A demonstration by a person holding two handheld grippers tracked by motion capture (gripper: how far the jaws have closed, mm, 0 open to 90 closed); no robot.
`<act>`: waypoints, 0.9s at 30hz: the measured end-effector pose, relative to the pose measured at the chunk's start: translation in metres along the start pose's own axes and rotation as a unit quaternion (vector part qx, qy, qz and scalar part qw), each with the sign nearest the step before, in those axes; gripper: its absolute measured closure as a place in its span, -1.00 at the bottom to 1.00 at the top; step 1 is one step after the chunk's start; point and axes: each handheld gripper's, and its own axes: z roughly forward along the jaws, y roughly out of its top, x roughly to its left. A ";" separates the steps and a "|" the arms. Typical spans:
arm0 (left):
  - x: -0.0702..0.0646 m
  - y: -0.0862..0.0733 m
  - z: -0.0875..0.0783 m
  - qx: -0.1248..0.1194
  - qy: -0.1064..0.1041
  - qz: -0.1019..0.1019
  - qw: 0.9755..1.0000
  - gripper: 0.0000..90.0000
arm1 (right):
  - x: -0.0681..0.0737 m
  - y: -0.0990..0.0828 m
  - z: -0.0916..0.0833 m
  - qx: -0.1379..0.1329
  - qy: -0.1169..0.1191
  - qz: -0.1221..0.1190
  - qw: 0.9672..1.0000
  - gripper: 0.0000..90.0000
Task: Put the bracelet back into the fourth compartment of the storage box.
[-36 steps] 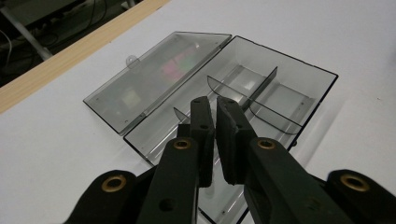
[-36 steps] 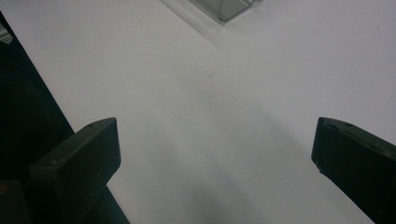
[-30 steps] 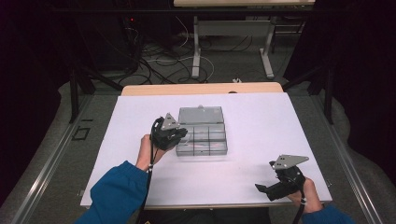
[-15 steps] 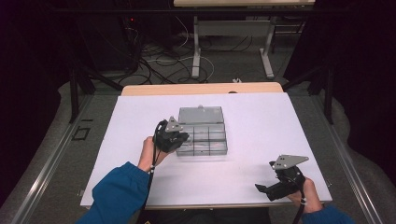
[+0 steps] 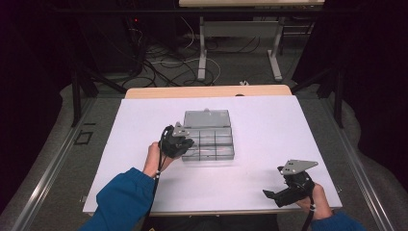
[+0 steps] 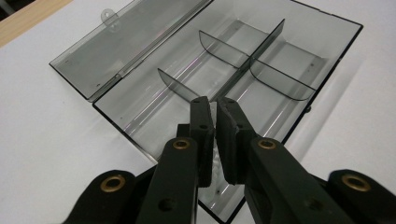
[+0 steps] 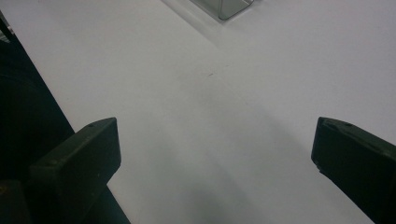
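1. Left gripper (image 6: 215,109) hangs nearly clenched over the open box (image 5: 209,139) at worktop (image 5: 269,125) centre; release before reaching inside.
2. Right gripper (image 5: 284,192), released, idles at 5 o'clock.

Our left forearm, in a blue sleeve (image 5: 126,197), reaches forward from the lower left, the hand (image 5: 155,160) wrapped around the handle of the left tongs (image 5: 185,144). In the left gripper view these tongs (image 6: 214,106) point forward and down, their two black jaws drawn nearly together with only a thin slit between the pads. Our right hand (image 5: 315,199) sits low at the right, well apart from the left tongs, gripping the right tongs (image 5: 270,196), which point to the left, a grey three-cornered plate on top. In the right gripper view the right tongs (image 7: 215,144) are spread wide, jaws far apart, nothing between them.
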 end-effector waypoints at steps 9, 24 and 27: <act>0.006 -0.003 0.007 0.011 0.010 -0.008 1.000 0.89 | -0.001 0.000 0.000 -0.001 -0.002 -0.006 1.000 -0.98; 0.009 -0.005 0.019 0.034 0.020 -0.002 0.999 0.89 | 0.000 0.000 0.000 0.000 -0.001 -0.003 1.000 -0.98; 0.008 -0.006 0.021 0.036 0.020 0.000 0.999 0.88 | 0.000 0.000 0.000 -0.002 -0.002 -0.004 1.000 -0.98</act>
